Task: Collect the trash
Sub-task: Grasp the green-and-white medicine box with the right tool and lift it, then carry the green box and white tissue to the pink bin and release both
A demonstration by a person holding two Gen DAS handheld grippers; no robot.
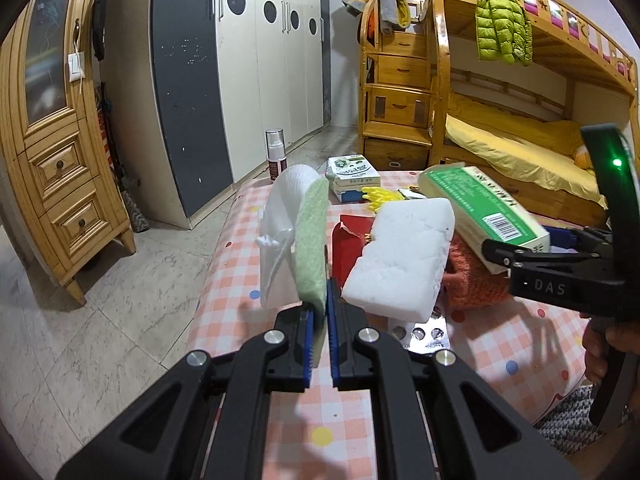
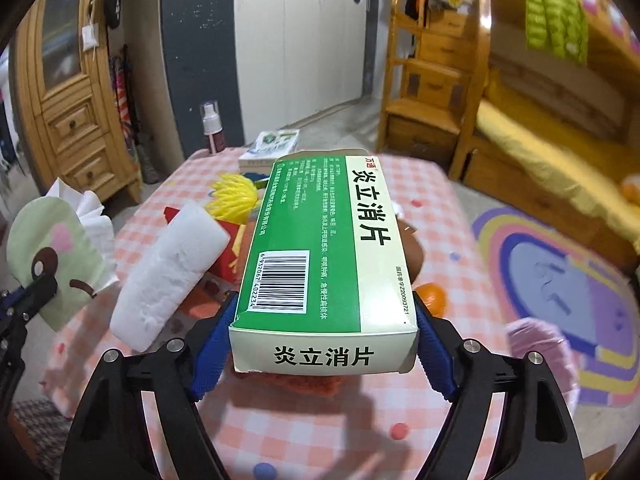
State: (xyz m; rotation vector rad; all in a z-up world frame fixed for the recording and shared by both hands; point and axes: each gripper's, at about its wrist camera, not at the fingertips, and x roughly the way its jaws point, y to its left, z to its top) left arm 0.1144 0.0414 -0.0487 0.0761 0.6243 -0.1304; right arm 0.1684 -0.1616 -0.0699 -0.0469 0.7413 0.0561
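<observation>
Currently right claw (image 2: pixel 320 344) pinches the box (image 2: pixel 324 264) by its sides, lifted over the tabletop (image 2: pixel 320 420). Left claw (image 1: pixel 320 320) is clamped on the green pouch (image 1: pixel 312 248) holding tissue (image 1: pixel 280 216). Foam block (image 1: pixel 400 252) sits between them. Advice: keep the box level, squeeze lightly so cardboard doesn't crush, clear the foam when moving.

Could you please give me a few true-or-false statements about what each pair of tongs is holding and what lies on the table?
1. The right tongs grip a green and white medicine box. True.
2. The left tongs are empty. False: they pinch a green cloth pouch holding white tissue.
3. A white foam block lies on the checked table. True.
4. The spray bottle lies toppled. False: it stands upright.
</observation>
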